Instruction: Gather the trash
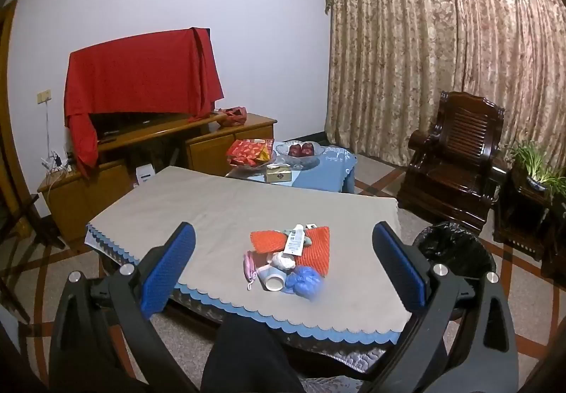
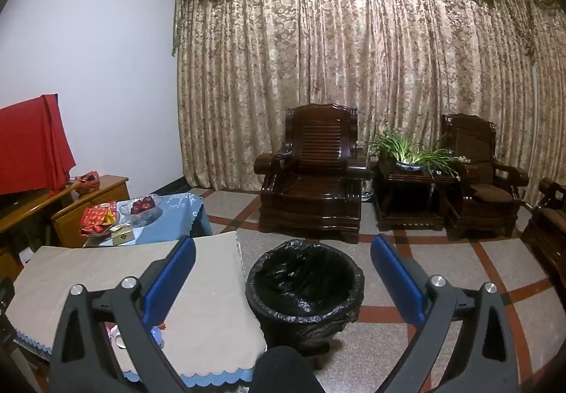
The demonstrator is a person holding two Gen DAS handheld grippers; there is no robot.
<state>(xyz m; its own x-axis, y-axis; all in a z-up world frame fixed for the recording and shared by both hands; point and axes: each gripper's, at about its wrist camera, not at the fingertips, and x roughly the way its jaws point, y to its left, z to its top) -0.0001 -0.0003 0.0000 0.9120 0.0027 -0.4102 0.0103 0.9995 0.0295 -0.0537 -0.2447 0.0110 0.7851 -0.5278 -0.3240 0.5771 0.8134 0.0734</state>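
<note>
A heap of trash lies on the beige-covered table [image 1: 219,201]: orange foam nets [image 1: 315,251], a white tube [image 1: 295,239], a crumpled tissue [image 1: 283,260], a white paper cup [image 1: 272,279] on its side, a pink mask [image 1: 249,267] and a blue plastic wad [image 1: 304,279]. My left gripper [image 1: 283,265] hangs open above the table's near side, the heap showing between its blue fingers [image 1: 169,269]. To the right of the table a bin with a black liner [image 2: 304,283] stands on the floor. My right gripper [image 2: 283,279] is open and empty, framing the bin from above.
Behind the table stands a low blue-covered table [image 1: 325,166] with a fruit bowl [image 1: 300,152], snack packets and a tissue box. A wooden cabinet [image 1: 148,152] with a red-draped screen lines the wall. Dark wooden armchairs [image 2: 311,173] and a potted plant [image 2: 410,152] stand by the curtain. A dark knee [image 1: 247,354] shows below.
</note>
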